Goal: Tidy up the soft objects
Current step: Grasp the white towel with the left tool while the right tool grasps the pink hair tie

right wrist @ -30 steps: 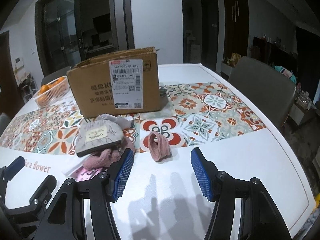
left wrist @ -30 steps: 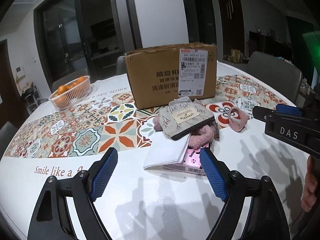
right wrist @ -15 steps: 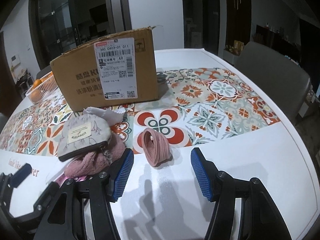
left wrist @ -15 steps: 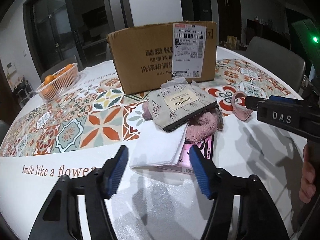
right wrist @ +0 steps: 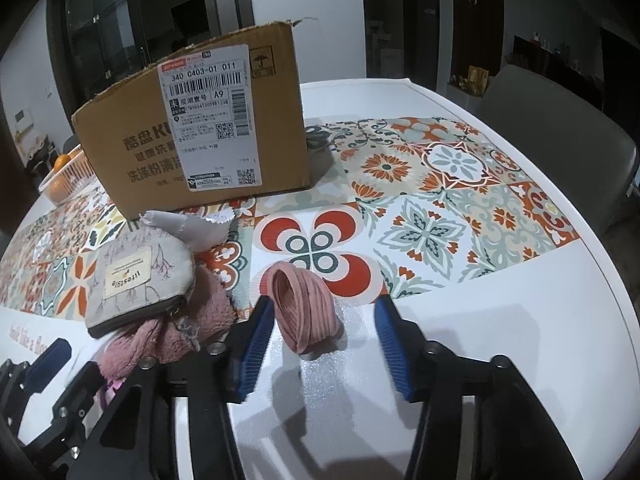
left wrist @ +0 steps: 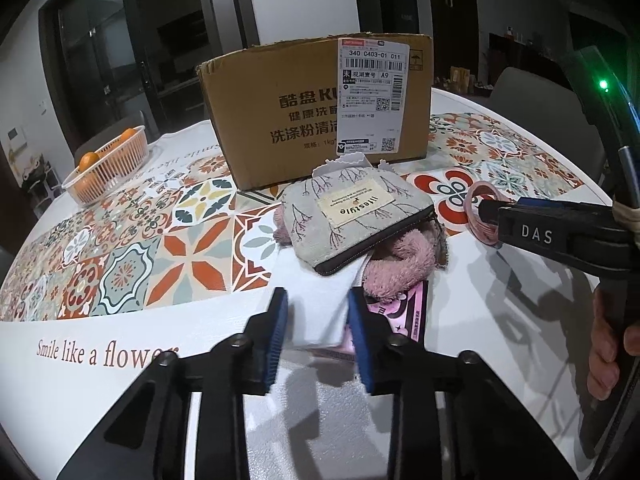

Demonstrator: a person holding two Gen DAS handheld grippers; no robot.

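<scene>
A pile of soft things lies before the cardboard box (left wrist: 316, 108): a grey fabric pouch (left wrist: 356, 216), a fluffy pink piece (left wrist: 396, 268) under it, a white folded cloth (left wrist: 316, 308) and a pink packet (left wrist: 404, 312). My left gripper (left wrist: 318, 334) has its jaws around the near end of the white cloth, still a little apart. A pink rolled band (right wrist: 304, 312) lies to the right. My right gripper (right wrist: 322, 344) is open, its jaws on either side of the band, and also shows in the left wrist view (left wrist: 560, 236).
A basket of oranges (left wrist: 108, 164) stands at the far left of the round white table (right wrist: 520, 320) with its patterned runner. Grey chairs (right wrist: 560, 132) stand beyond the right edge. A grey cloth scrap (right wrist: 188, 228) lies by the box.
Both grippers moved forward and down. My left jaws narrowed around the white cloth. My right jaws came down around the pink band.
</scene>
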